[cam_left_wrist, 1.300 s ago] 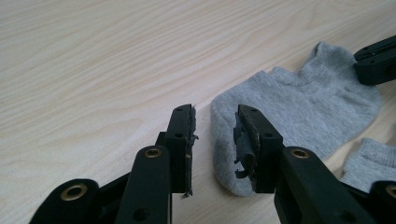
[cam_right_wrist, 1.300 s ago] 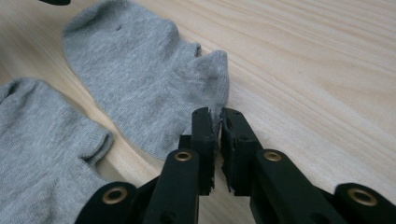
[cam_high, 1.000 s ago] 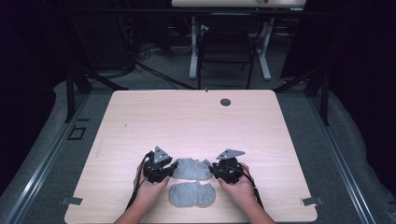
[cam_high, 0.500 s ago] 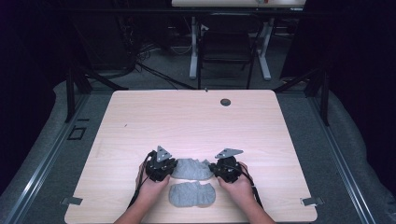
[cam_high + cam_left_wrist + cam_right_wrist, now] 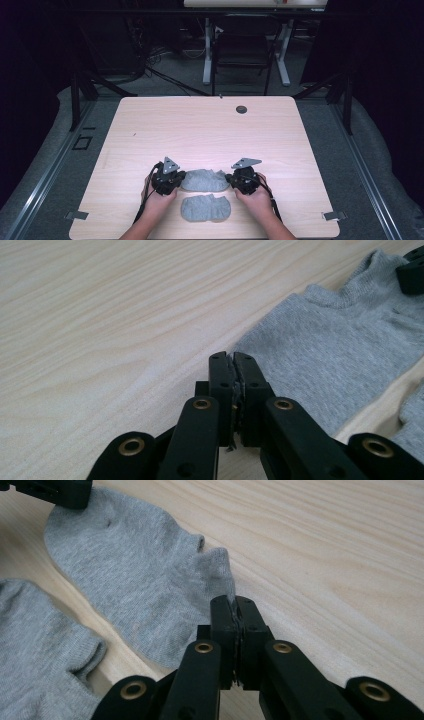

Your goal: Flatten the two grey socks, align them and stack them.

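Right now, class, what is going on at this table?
A person holds a claw in each hand over a wooden table. Two grey socks lie near its front edge. The left claw is shut on one end of the farther sock, and the right claw is shut on its other end, so that sock is held between them, flat on the wood. The nearer sock lies loose just in front of it, untouched.
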A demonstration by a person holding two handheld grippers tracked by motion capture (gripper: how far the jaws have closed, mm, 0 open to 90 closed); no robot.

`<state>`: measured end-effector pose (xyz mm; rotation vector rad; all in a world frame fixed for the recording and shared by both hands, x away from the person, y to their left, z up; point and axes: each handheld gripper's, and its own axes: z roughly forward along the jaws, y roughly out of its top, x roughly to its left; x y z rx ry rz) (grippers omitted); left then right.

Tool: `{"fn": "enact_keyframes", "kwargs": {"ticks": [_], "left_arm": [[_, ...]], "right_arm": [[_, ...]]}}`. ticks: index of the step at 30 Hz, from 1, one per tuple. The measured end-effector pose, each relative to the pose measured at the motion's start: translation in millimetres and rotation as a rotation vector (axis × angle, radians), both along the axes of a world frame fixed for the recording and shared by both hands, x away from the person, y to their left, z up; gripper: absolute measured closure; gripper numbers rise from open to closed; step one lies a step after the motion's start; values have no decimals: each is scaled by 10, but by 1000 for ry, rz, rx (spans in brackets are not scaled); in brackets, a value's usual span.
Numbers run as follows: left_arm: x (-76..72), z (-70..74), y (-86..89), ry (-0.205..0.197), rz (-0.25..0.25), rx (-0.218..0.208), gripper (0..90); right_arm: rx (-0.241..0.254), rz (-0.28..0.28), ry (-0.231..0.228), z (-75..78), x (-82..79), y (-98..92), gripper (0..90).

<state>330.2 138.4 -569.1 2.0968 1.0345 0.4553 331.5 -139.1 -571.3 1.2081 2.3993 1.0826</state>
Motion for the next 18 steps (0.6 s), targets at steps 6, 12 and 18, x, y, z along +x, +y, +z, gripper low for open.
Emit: {"fn": "enact_keyframes", "kwargs": {"ticks": [6,12,18], "left_arm": [[-43,67,0,-14,-15,-19,879],[-103,161,7,-33,-33,-39,879],[-184,275,8,-54,-39,-58,880]], "right_arm": [[10,3,-15,51,-9,-7,884],[23,14,-36,164,-35,-6,883],[24,32,-62,292,-103,4,884]]}}
